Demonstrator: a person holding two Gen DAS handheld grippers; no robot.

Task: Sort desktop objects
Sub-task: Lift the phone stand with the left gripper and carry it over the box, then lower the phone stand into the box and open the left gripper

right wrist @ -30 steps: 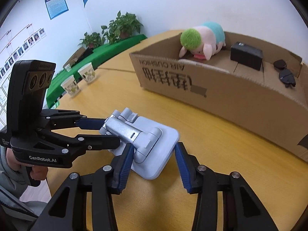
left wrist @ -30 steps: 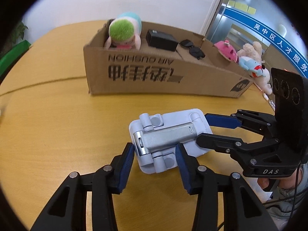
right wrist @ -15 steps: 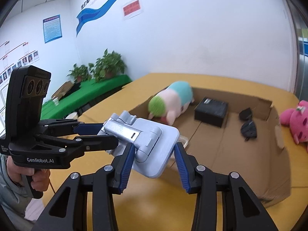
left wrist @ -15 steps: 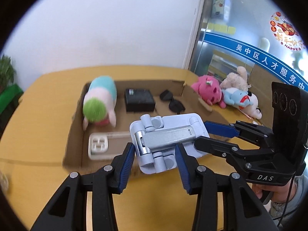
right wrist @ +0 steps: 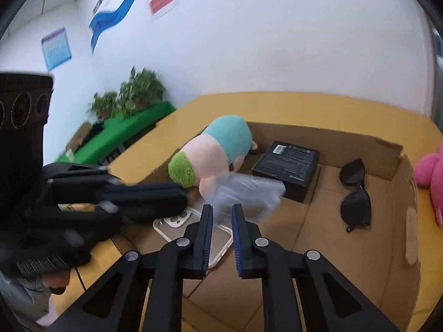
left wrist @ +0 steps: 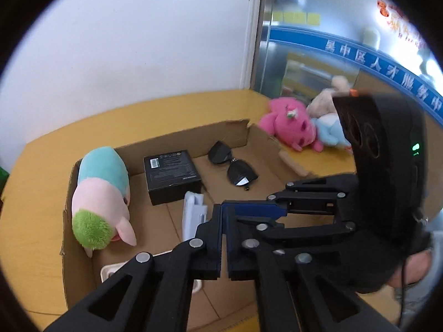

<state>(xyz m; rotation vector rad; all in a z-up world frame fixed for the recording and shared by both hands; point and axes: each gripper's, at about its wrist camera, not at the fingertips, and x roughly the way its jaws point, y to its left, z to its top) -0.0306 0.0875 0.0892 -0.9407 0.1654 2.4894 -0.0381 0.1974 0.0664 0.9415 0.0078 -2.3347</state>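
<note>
While both grippers, left [left wrist: 224,238] and right [right wrist: 222,238], hang shut and empty over the box [right wrist: 398,193], the stand [left wrist: 192,215] tumbles blurred inside, phone case [right wrist: 191,227] nearest, then plush [left wrist: 101,196], black carton [left wrist: 171,175], sunglasses [left wrist: 234,167] by the far wall.

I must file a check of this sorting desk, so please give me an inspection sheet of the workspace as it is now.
Surface: yellow table, bare where seen.
Job's things: open cardboard box holds a plush toy, black box, sunglasses, clear phone case and a pale blue phone stand on its edge, blurred, between no jaws.
Clutter: pink plush and pale plushes on the table beside the box.
Grippers: left gripper shut, empty; right gripper shut, empty; both over the box.
Cables: thin black cable by the hand.
Surroundings: white wall, potted plants, glass door.
</note>
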